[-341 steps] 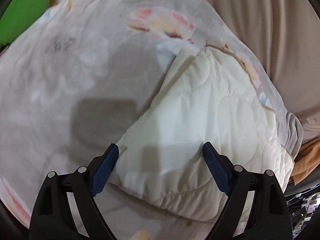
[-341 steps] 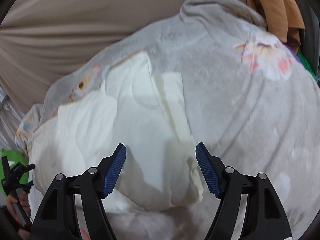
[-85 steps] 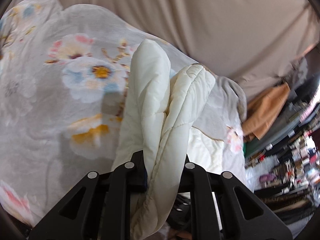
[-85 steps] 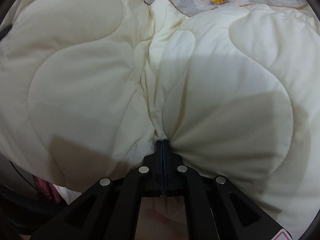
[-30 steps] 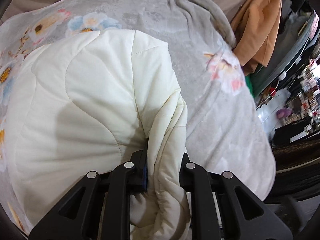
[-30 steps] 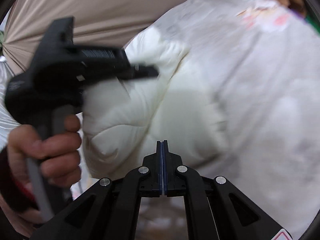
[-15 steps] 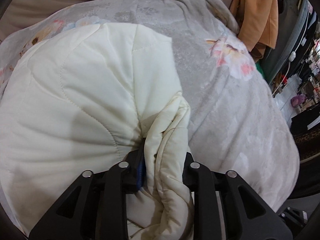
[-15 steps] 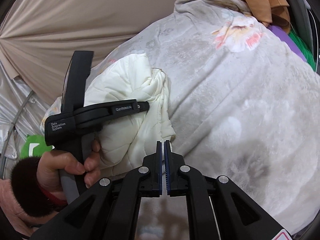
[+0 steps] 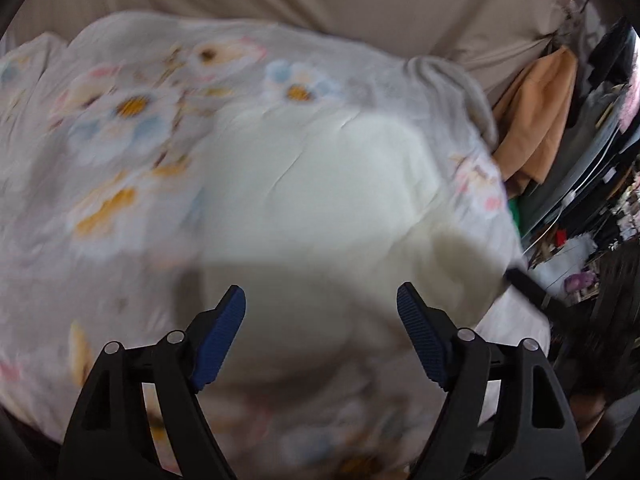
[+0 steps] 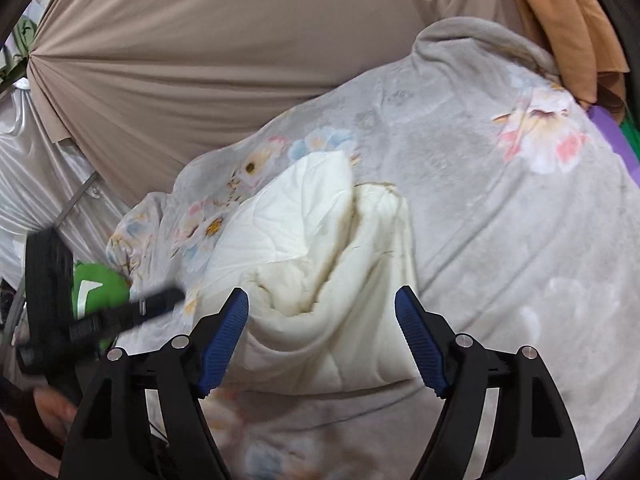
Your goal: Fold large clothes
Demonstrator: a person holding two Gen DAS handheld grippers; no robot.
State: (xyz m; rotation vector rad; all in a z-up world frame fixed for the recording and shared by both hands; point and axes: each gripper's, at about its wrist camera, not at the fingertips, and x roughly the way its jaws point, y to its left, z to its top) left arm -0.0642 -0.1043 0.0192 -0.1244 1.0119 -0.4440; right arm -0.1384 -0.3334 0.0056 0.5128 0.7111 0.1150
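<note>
Beige draped curtain point(image 10: 240, 60) hangs behind the grey floral blanket point(image 10: 500, 220), where the cream quilted garment point(image 10: 320, 264) lies bunched. My left gripper point(image 9: 320, 316) and right gripper point(image 10: 322, 316) hover above its near edge, fingers spread wide, gripping nothing.

Your path right of the cream quilted jacket point(image 10: 320, 264) runs over bare floral blanket point(image 10: 500, 240); the left gripper point(image 10: 104, 316) crowds its other side.
</note>
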